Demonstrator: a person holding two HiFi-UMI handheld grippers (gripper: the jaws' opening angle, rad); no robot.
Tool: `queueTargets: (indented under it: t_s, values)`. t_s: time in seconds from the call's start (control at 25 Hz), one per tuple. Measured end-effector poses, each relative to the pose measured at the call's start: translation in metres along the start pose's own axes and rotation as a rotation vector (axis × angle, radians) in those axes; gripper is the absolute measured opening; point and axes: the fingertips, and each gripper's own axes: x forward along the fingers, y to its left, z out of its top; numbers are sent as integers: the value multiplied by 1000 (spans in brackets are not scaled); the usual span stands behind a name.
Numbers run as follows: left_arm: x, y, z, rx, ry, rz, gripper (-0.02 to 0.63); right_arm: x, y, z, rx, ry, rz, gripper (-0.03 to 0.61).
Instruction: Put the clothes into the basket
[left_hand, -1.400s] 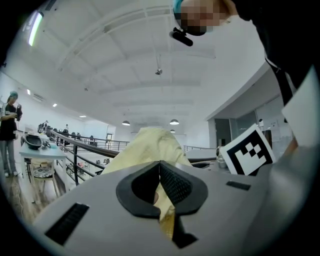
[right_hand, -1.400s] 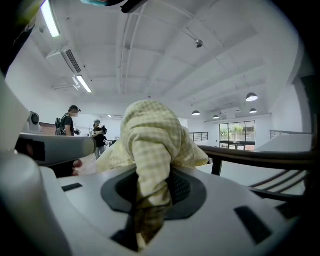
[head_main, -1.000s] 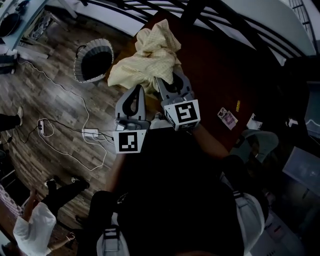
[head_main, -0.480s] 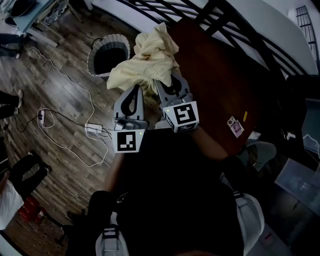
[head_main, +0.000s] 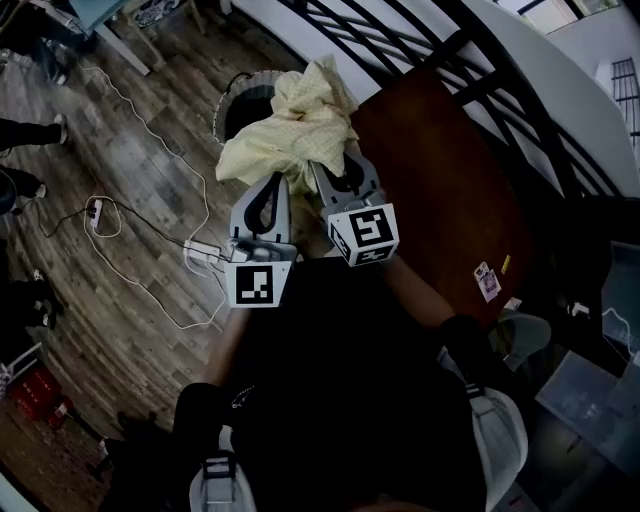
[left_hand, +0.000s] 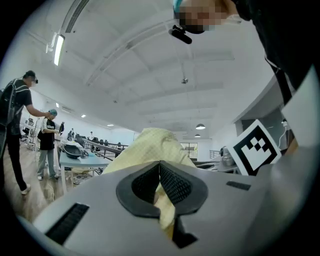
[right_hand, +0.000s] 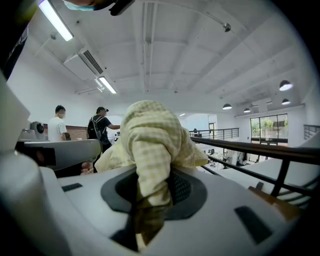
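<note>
Your left gripper (left_hand: 160, 186) is clenched on a fold of the pale yellow checked garment (head_main: 292, 130), with the cloth pinched between its ribbed pads. Your right gripper (right_hand: 152, 192) is clamped on another bunch of the same cloth, which bulges up over its jaws.

No brand or label shows on the fabric. The only print is the black-and-white square pattern on the marker cubes (head_main: 363, 232) and a small card (head_main: 488, 282) on the dark brown table (head_main: 450, 190), too small to read.

In the head view you hold the garment up past the table's left edge. It covers part of the rim of the round basket (head_main: 230, 97), which stands on the wood floor (head_main: 130, 250).

Left of the basket the floor is open. A white cable (head_main: 207, 200) and a power strip (head_main: 203, 248) lie nearer you. A black railing (head_main: 450, 50) runs beyond the table.
</note>
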Motion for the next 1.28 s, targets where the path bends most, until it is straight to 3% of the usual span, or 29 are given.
queueTargets:
  t_s: [0.56,1.04,1.28]
  values:
    - [-56,99,2,-26,6,181,14,64,108,-6,-11,30,180,103]
    - [-45,133,5,-12,-7,234,14,109,117,-22,20,87,219,103]
    - [-10,162,-4,-11,17,231,14,149,111,-26,21,109,237,103]
